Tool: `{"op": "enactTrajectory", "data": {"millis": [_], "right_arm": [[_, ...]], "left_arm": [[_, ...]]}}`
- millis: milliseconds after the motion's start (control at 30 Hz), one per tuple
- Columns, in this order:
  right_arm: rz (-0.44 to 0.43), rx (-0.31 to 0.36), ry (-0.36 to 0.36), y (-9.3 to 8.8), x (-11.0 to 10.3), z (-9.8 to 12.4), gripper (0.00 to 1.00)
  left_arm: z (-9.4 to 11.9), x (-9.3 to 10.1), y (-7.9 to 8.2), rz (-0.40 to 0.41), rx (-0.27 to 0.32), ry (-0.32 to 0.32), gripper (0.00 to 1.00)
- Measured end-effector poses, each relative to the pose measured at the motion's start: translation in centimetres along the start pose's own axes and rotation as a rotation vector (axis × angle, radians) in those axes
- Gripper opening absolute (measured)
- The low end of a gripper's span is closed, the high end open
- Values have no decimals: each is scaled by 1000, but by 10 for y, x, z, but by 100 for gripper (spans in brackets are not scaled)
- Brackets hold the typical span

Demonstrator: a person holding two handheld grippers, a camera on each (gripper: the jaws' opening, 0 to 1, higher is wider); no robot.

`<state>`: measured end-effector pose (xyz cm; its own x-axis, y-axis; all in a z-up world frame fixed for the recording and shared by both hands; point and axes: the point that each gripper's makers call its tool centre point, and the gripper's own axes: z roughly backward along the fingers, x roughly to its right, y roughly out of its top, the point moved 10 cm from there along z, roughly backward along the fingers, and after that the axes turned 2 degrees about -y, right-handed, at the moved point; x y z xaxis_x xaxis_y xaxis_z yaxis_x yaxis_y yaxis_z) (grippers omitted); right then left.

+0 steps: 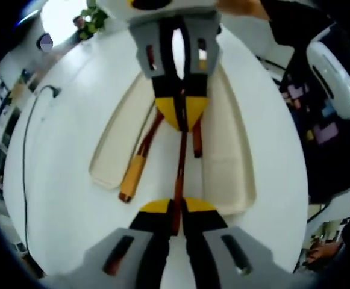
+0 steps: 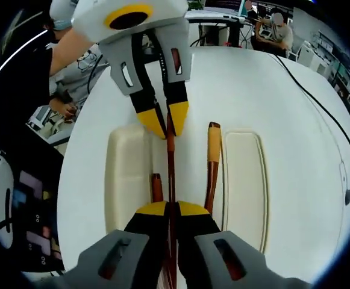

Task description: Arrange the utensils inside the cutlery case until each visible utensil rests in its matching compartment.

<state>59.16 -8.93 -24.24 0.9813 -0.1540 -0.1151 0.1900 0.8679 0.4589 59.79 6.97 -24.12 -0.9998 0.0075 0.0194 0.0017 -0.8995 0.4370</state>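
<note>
Both claws, left (image 1: 176, 208) and right (image 2: 171, 209), are clamping opposite ends of one thin utensil (image 2: 170, 159) above the case (image 2: 244, 180); two more utensils (image 2: 211, 162) are lying just beside it.

Each camera rides low on its own gripper, close above the white table (image 1: 60, 156), and the two face each other from opposite ends of the cream cutlery case (image 2: 244, 180), which both views share.
</note>
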Motion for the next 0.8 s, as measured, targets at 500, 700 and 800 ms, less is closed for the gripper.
{"op": "enactTrajectory", "data": {"millis": [500,700,800], "right_arm": [[-19,58,-76,-5,-8,37,2],[-7,73,-86,-4,-15,44,2],[2,88,-89,-3,-20,48,2]], "left_arm": [[19,3,24,-61,14,62,6],[28,10,29,-80,7,70,6],[34,15,31,-88,8,68,6]]}}
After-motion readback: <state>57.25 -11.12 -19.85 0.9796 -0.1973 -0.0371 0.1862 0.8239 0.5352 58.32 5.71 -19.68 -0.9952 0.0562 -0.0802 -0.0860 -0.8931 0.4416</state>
